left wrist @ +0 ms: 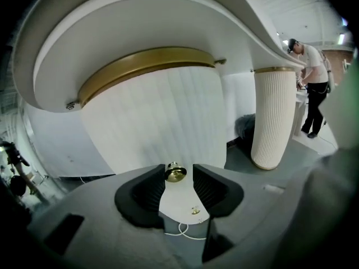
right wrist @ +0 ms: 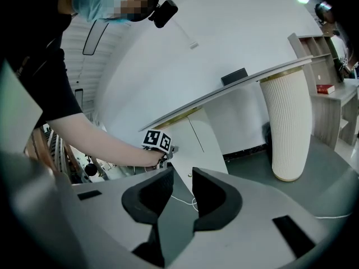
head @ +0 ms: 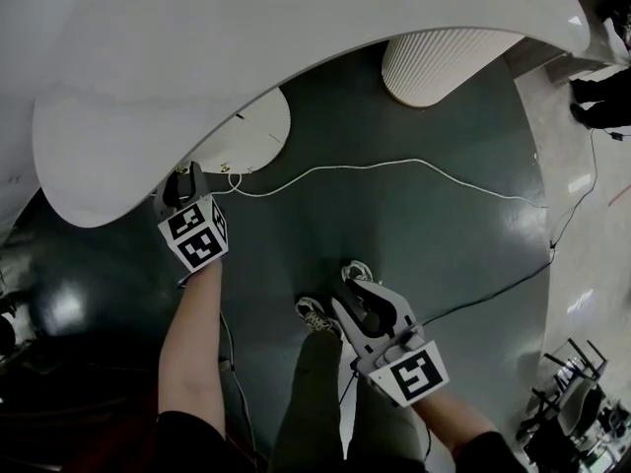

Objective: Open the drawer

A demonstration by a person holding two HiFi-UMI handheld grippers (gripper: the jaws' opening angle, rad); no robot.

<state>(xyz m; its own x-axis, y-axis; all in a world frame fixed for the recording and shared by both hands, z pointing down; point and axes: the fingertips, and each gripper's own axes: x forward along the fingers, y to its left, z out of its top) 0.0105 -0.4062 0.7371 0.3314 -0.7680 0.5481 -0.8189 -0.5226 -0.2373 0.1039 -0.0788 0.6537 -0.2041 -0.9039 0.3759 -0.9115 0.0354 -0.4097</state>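
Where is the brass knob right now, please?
Left gripper view, low centre: the brass knob sits on the white ribbed front, seen between the left gripper's open jaws.

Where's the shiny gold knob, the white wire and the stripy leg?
gold knob (left wrist: 175,173), left gripper view, its round head.
white wire (head: 394,163), head view, middle of its length.
stripy leg (left wrist: 273,116), left gripper view, ribbed side.

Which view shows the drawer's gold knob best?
Left gripper view: the gold knob sits sharp at the tips of the open jaws of the left gripper, not gripped. Head view: the white counter top hides it. Right gripper view: too small to pick out.
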